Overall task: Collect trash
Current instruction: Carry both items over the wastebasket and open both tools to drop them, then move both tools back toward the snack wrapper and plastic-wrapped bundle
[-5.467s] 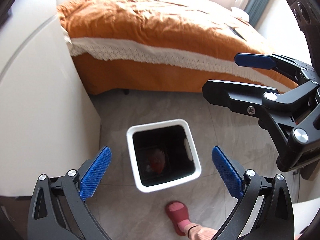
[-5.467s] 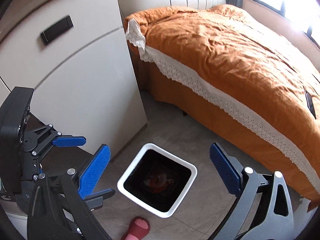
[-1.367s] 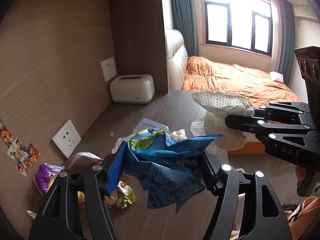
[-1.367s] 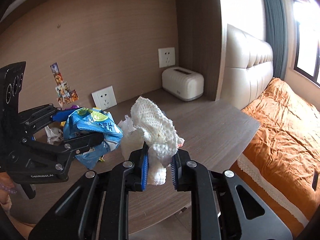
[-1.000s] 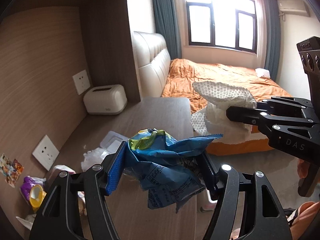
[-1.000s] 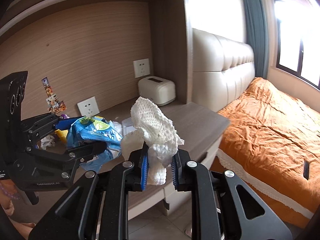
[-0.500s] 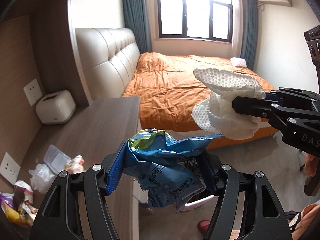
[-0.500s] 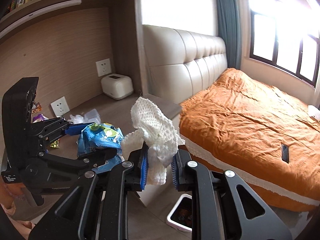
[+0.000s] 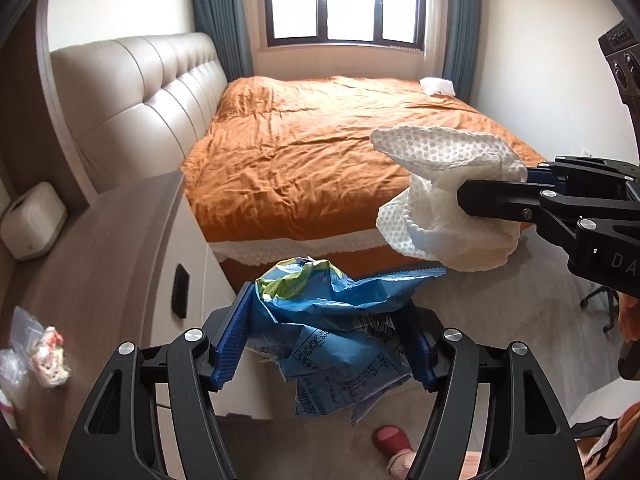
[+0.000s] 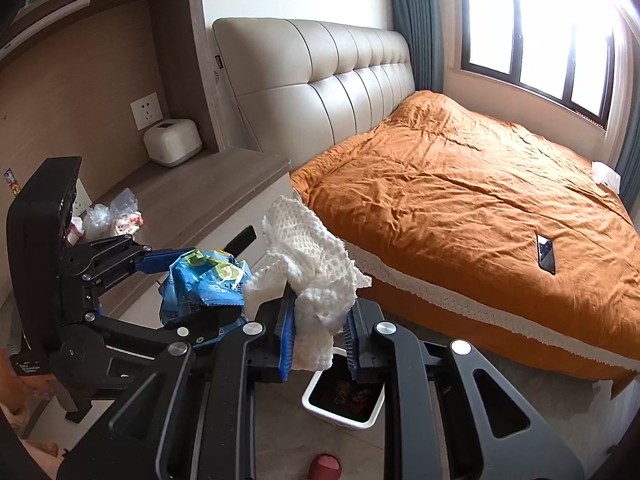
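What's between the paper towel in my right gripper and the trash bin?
Nothing visible. The paper towel hangs in the right gripper just above the trash bin on the floor, whose opening is uncovered.

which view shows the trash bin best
The right wrist view: the white trash bin sits on the floor by the bed, its rim and dark contents visible just past the right gripper. The left wrist view shows none of it; the blue wrapper blocks that area.
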A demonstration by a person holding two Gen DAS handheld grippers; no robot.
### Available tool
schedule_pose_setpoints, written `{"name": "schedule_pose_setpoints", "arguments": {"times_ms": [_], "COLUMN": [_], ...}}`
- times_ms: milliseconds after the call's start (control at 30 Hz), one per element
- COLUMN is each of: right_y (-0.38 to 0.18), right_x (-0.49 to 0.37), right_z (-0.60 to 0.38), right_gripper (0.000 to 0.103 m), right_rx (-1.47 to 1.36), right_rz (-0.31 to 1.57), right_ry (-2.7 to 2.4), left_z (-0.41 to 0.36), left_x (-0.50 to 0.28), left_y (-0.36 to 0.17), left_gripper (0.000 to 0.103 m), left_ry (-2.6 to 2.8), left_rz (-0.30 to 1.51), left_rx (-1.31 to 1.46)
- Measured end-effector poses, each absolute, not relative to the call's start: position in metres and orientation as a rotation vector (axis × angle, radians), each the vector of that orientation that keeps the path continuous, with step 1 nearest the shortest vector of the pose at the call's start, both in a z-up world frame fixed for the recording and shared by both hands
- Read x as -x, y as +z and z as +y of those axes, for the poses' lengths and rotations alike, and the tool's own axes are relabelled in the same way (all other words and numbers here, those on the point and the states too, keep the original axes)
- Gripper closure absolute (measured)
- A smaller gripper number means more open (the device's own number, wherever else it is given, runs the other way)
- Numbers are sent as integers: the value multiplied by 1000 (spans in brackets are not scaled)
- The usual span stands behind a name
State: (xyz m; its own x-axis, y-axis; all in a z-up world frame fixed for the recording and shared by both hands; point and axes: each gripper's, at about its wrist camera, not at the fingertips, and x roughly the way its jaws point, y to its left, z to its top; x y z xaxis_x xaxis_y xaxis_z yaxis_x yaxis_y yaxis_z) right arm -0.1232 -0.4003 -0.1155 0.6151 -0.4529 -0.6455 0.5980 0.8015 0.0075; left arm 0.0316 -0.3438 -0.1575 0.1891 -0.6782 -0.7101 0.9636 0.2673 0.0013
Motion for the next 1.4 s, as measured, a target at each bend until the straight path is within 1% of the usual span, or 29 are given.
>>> {"name": "schedule_pose_setpoints", "arguments": {"times_ms": [133, 333, 633, 733, 767, 800, 833, 867, 900, 1000, 1067, 1200, 1400], "right_y": [-136, -191, -320, -358, -372, -386, -401, -407, -416, -436, -438, -431, -405], "right_x": [125, 120, 103, 99, 97, 96, 95, 95, 97, 95, 97, 97, 93], "right_z": [-418, -455, -513, -525, -529, -533, -536, -538, -539, -540, -539, -535, -533], "right_gripper": [80, 79, 79, 79, 75, 40, 7, 5, 5, 5, 5, 5, 5], "right_rx": [-249, -299, -343, -351, -353, -363, -379, -379, -369, -343, -339, -324, -328], "right_rz": [716, 806, 928, 961, 975, 993, 1019, 1019, 1010, 1077, 1084, 1073, 1023], "right_ry": [-618, -604, -564, -547, -544, -532, -508, -506, -507, -485, -470, -456, -454], "left_z": [-365, -397, -444, -455, -458, -461, -460, -460, -460, -458, -457, -455, -450], "left_x": [-32, -37, -43, -42, -43, -44, -43, -42, -41, -42, -42, -43, -46], "left_y": [-189, -259, -394, -430, -442, -455, -463, -473, -479, -494, -495, -487, -460], "left_gripper": [37, 37, 37, 36, 33, 30, 16, 5, 5, 5, 5, 5, 5], "left_ry": [-1234, -1218, -1221, -1226, -1236, -1251, -1246, -1223, -1214, -1190, -1183, -1170, -1153], "left_rz": [716, 782, 920, 951, 973, 1005, 1007, 1001, 1003, 1031, 1036, 1037, 1018], "left_rx": [-539, -587, -602, -607, -601, -590, -585, -586, -588, -592, -596, -588, -557]}}
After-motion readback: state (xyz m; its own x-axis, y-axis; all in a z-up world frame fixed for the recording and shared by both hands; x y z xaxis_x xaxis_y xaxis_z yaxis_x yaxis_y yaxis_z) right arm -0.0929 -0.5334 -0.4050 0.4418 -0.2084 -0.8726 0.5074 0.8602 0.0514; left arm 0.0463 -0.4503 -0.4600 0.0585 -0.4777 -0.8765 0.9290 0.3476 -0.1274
